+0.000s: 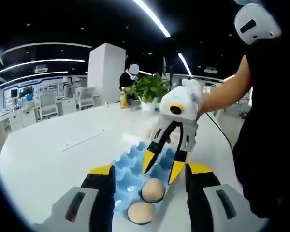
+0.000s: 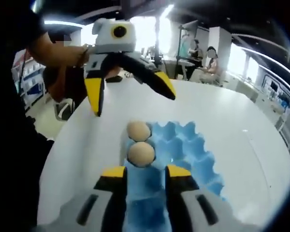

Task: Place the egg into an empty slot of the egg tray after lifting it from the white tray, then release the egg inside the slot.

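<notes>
Eggs just beyond right tool

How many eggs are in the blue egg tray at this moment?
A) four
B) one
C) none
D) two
D: two eggs, one and another, sit side by side at one edge of the blue egg tray, and its other slots are bare; the left gripper view shows the same pair.
</notes>
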The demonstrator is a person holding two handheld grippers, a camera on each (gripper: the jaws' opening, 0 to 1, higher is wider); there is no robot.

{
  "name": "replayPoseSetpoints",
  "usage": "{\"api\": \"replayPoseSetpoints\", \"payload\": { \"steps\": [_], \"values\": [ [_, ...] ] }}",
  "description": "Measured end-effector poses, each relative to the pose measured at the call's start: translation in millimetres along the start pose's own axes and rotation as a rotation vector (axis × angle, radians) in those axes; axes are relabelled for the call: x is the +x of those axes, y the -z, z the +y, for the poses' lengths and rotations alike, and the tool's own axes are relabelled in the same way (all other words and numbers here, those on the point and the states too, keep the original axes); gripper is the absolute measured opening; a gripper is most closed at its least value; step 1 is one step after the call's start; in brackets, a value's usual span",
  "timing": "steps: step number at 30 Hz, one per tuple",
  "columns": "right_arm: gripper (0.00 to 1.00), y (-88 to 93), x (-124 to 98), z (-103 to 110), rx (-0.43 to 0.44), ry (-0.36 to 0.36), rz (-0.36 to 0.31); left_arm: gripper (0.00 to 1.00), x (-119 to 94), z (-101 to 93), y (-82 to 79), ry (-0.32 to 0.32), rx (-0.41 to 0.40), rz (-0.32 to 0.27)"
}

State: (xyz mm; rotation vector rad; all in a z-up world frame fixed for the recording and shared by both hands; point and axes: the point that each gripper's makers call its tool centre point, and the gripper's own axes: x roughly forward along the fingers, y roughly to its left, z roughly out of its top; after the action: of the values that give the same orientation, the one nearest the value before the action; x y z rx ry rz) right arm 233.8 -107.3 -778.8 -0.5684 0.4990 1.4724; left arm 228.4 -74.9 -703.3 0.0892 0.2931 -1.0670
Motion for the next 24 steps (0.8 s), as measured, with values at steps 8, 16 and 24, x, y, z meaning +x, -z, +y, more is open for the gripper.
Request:
{"api": "replayPoseSetpoints", "payload": {
  "steps": [8,16,24],
  "values": [
    [0.31,22.4,-34,0,0.039,0.055,0.007,0.59,0,-1.0,0.6,0.0,0.004,0.006],
    [0.31,46.1,-65,-5,0.1,0.117,0.015,0.59,3,-2.9,-1.2,0.009,0.013,0.009],
    [0.31,75.9,-96,-9,0.149,0.18,0.051,0.59,5,-4.2,-1.7,0.013,0.017,0.013]
  ]
}}
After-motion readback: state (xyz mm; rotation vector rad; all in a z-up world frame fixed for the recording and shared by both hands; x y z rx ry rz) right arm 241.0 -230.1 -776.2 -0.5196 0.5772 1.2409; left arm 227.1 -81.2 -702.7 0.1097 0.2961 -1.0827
